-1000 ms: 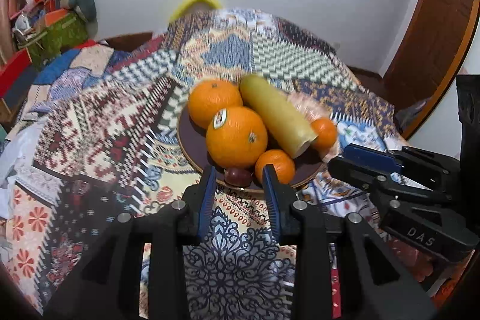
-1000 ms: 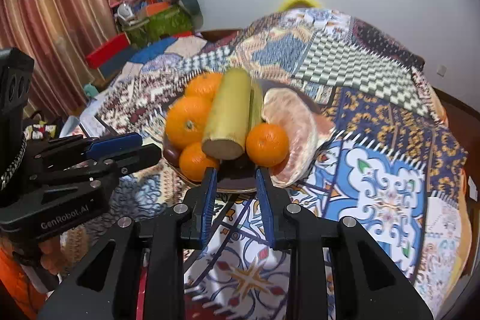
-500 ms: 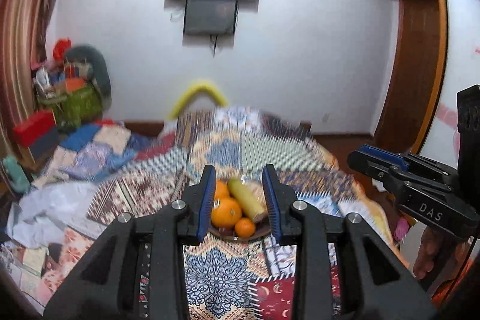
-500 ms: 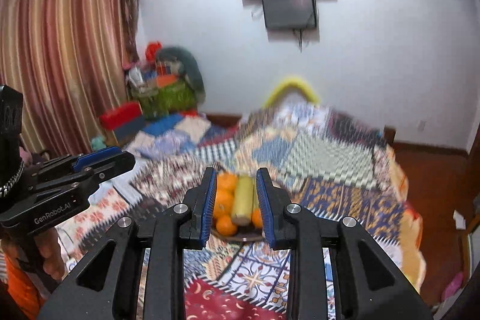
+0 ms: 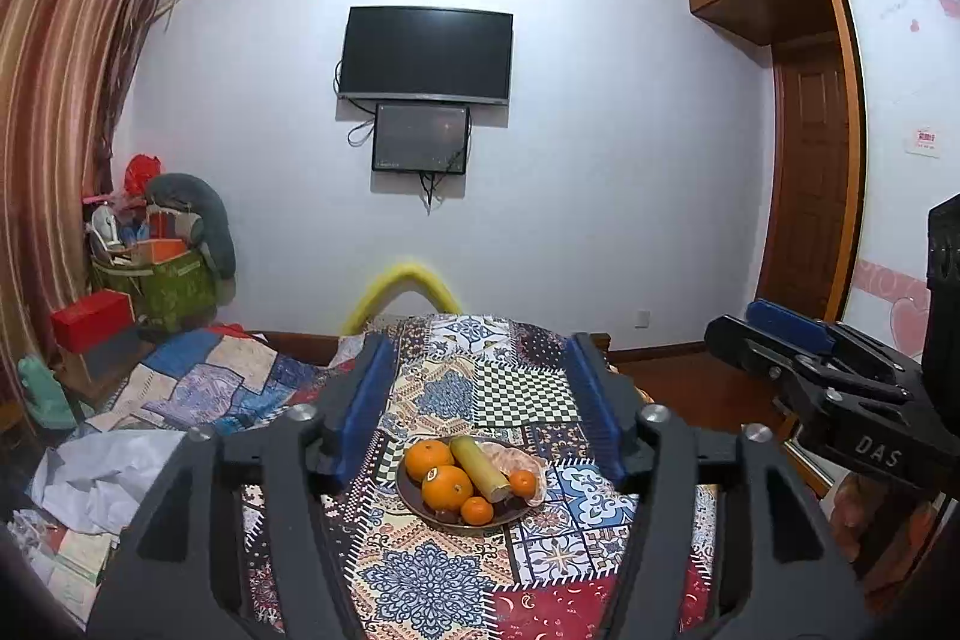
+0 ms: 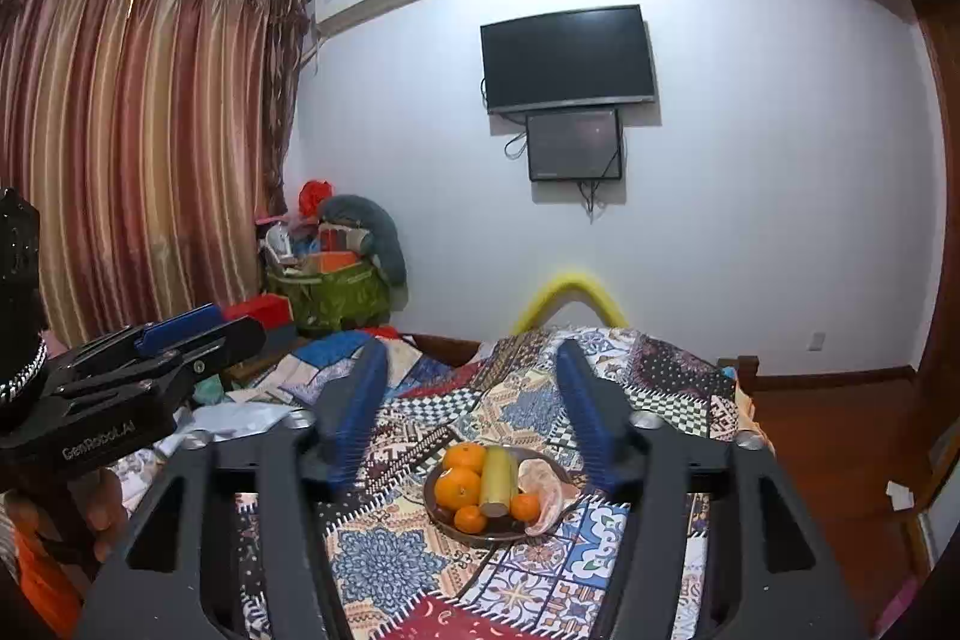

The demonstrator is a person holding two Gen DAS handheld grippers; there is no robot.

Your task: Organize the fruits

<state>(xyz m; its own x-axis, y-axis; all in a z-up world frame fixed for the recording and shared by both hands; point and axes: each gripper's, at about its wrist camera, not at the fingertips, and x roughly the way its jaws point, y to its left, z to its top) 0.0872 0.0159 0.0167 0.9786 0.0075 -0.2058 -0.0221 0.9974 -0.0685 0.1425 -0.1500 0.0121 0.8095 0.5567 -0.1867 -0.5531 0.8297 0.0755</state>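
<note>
Left tongs (image 5: 480, 400): jaws standing wide with nothing between them; they have just been opening, having been nearly closed a moment ago. In the left wrist view they fill the lower centre of the frame.

Right tongs (image 6: 471, 409): likewise wide and empty, just opened from a narrow gap; in their own view they frame the lower centre.

What changed: a second ago both pairs sat close over the fruit, which filled the middle of each view. Now both are drawn back and raised, pointing almost level, and the fruit looks small and well apart from the tips.

Plate (image 5: 414, 499): dark and round, resting on the patchwork bedspread (image 5: 510, 388), lower centre of the left wrist view, seen between the open jaws.

Fruit on it: large oranges (image 5: 446, 487) on the left, small ones at front and right, a long yellow-green fruit (image 5: 480, 469) laid across the middle, and a pale netted piece at the right rim.

Beyond: a dark television (image 5: 426, 55) on the white wall at upper centre, striped curtains at the left edge.

Meaning for the task: everything lies gathered on the one plate and neither pair holds anything, so I judge the sorting finished or very nearly so, with the pull-back reading as a withdrawal.
</note>
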